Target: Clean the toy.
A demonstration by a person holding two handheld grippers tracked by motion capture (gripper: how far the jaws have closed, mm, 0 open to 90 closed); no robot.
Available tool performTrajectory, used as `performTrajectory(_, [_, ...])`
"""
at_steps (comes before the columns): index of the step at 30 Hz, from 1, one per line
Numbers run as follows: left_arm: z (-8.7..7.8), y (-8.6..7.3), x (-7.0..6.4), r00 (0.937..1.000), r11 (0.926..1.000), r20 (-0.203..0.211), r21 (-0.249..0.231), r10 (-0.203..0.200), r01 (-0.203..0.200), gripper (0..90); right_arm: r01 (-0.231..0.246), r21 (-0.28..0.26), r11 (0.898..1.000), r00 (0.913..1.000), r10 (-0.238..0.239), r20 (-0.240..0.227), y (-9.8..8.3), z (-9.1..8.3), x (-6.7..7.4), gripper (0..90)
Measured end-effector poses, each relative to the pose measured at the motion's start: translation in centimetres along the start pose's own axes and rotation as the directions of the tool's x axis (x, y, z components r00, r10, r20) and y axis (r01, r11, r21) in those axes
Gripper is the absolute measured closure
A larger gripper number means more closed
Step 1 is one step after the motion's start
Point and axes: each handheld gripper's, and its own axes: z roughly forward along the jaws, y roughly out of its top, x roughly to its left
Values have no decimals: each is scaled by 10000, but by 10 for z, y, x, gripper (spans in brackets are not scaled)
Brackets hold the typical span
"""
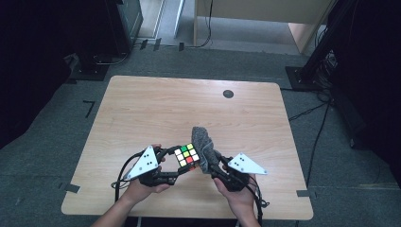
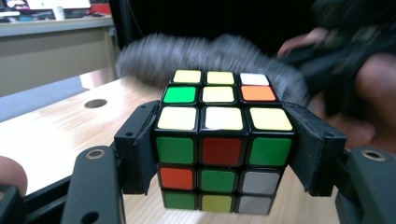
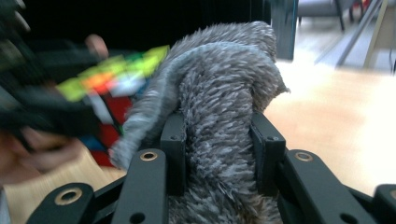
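High view, nearest first: two forearms come in from the near edge, each hand carrying one hand-held gripper. The left hand-held gripper [image 1: 176, 166] has its jaws about half spread and pressed on the two sides of one puzzle cube [image 1: 186, 155], lifted just above the near middle of the tabletop [image 1: 142, 109]. In the left gripper view the cube [image 2: 223, 140] sits square between the black pads, its top mostly yellow with one green, one orange and one white sticker, its near face green, red, orange, yellow and grey; no writing or brand can be read on it. The right hand-held gripper [image 1: 212, 166] is clamped narrowly on one grey fluffy cloth [image 1: 203, 147], which stands up just right of the cube and touches it. In the right gripper view the cloth [image 3: 219, 107] bulges above the pads. Farther off, one dark round hole [image 1: 228, 93] marks the wood near the far right. Beyond the tabletop lie grey floor, cables and dark stands.
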Motion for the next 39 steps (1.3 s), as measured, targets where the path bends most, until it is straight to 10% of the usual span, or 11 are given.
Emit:
performTrajectory(3, [-2, 1, 2, 9999, 9997, 22, -173, -151, 152, 340, 36, 1058, 9944, 9984, -95, 556, -8, 8, -9, 647])
performTrajectory(6, [-2, -1, 3, 10000, 10000, -45, -55, -64, 64, 340, -616, 197, 9979, 9966, 605, 552, -2, -2, -16, 646])
performTrajectory(10, [2, -2, 0, 9998, 9999, 174, 9, -135, 135, 340, -145, -657, 9977, 9999, 148, 50, 5, -9, -4, 646])
performTrajectory(16, [-3, 0, 4, 9997, 9996, -111, -178, -225, 223, 340, 465, 1245, 9911, 9969, -540, 573, -5, 6, -8, 648])
performTrajectory(19, [-5, 0, 7, 9995, 9998, -272, -148, -170, 166, 340, 447, 1022, 9938, 9804, -632, 1864, -4, -2, -28, 648])
performTrajectory(22, [-5, -2, 12, 9986, 9994, -389, -81, -349, 346, 340, 932, 1311, 9870, 9297, -1334, 3433, -6, -12, -49, 647])
performTrajectory(28, [-4, -7, 18, 9965, 9981, -566, -20, -612, 612, 340, 196, 1751, 9844, 8951, -953, 4356, -20, -14, -78, 643])
performTrajectory(36, [-1, -9, 18, 9957, 9981, -719, 165, -582, 595, 340, 131, 2849, 9585, 9251, -1197, 3603, -30, 1, -77, 467])
performTrajectory(39, [-2, -9, 20, 9943, 9974, -808, 166, -690, 706, 340, 158, 2625, 9648, 9322, -1092, 3451, -23, -2, -74, 358])
